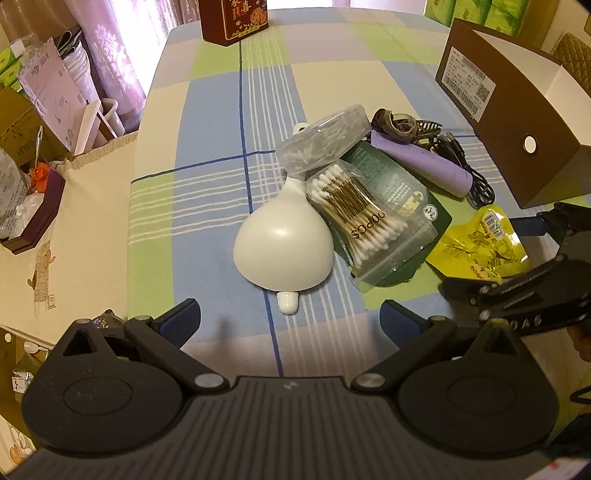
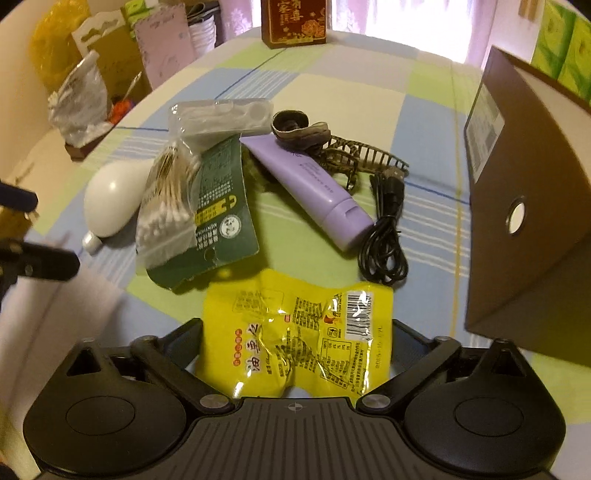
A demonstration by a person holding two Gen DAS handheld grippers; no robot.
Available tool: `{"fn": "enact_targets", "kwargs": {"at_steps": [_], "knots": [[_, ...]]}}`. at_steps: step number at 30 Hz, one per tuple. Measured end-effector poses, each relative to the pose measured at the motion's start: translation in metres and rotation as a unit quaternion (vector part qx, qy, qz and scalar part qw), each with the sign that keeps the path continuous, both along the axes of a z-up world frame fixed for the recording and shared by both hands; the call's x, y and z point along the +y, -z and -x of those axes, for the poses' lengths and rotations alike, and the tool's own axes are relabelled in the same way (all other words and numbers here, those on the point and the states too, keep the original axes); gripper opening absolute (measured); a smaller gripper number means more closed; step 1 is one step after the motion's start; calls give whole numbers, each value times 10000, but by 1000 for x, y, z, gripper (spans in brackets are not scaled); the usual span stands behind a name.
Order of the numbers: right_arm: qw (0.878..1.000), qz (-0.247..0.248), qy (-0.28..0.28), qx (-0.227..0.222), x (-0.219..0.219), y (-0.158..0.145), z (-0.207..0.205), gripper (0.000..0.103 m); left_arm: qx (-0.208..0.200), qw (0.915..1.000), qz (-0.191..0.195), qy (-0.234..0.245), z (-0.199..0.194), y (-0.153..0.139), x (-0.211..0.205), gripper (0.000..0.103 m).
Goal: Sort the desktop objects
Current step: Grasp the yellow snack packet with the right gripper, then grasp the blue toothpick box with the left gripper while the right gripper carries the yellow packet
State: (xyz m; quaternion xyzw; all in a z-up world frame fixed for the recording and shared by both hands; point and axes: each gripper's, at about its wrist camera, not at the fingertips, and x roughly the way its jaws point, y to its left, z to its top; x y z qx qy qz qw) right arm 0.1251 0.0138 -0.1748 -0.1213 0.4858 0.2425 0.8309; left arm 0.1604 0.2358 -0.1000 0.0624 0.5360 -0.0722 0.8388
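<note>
A crinkled yellow snack packet (image 2: 295,332) lies flat on the checked tablecloth, between the fingers of my right gripper (image 2: 297,328), which stands open around it. Beyond it lie a purple tube (image 2: 314,184), a black cable (image 2: 384,236), a brown hair claw (image 2: 351,155), a green card packet (image 2: 221,206) and a bag of cotton swabs (image 2: 166,206). My left gripper (image 1: 291,321) is open and empty just short of a white bulb-shaped object (image 1: 284,243). A clear round swab box (image 1: 325,140) rests on the bulb's neck.
An open brown cardboard box (image 1: 517,110) stands at the right, close to the yellow packet. A red box (image 1: 232,18) stands at the table's far edge. Cluttered boxes and bags (image 1: 44,122) sit off the table's left side.
</note>
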Motion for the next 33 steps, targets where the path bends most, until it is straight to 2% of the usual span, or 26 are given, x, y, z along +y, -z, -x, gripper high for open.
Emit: {"fn": "enact_targets", "kwargs": {"at_steps": [1, 3, 6, 9, 22, 29, 33], "knots": [[10000, -11, -7, -24, -2, -1, 2, 86, 7, 10000, 1, -2, 0, 0, 0, 102], [10000, -26, 4, -61, -8, -4, 4, 70, 10, 10000, 13, 9, -1, 0, -1, 102], [9999, -54, 83, -66, -16, -9, 6, 53, -2, 10000, 15, 47, -1, -1, -3, 102], [9998, -124, 148, 5, -25, -12, 7, 48, -47, 9999, 18, 104, -1, -2, -6, 102], [9985, -318, 443, 62, -58, -33, 21, 46, -247, 9990, 29, 377, -4, -15, -24, 102], [9932, -433, 1064, 196, -96, -39, 20, 46, -592, 9950, 38, 800, -29, -28, -29, 102], [9880, -436, 1459, 242, -117, -40, 20, 46, -648, 9923, 42, 1050, -55, -28, -27, 98]]}}
